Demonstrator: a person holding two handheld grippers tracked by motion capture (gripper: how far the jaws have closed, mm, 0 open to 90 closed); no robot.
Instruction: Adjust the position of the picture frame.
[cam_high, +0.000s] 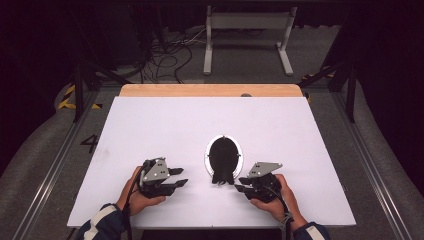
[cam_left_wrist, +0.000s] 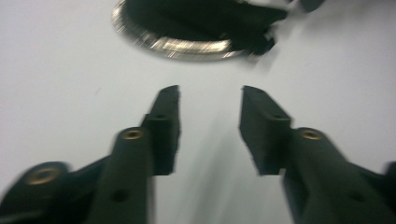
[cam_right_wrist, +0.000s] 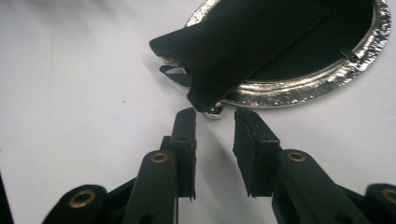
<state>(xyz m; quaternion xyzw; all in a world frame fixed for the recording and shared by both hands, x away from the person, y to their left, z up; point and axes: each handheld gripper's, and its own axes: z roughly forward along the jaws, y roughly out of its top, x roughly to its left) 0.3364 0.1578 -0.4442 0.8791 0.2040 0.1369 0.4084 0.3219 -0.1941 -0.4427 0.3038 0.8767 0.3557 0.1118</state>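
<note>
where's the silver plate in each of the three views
High view: the plate lies at the table's middle, near edge, between the two hand-held grippers, under a black cloth.
Left gripper view: top centre, blurred, its rim curving beyond the jaws.
Right gripper view: top right, its rim just beyond the jaw tips.
Shared landmark: the black cloth lying on the plate and spilling over its rim.

A black stand (cam_high: 223, 161) is lying on a silver frame (cam_high: 207, 155); the left gripper (cam_high: 176, 179) and right gripper (cam_high: 239, 184) are flanking it, jaws apart.
</note>
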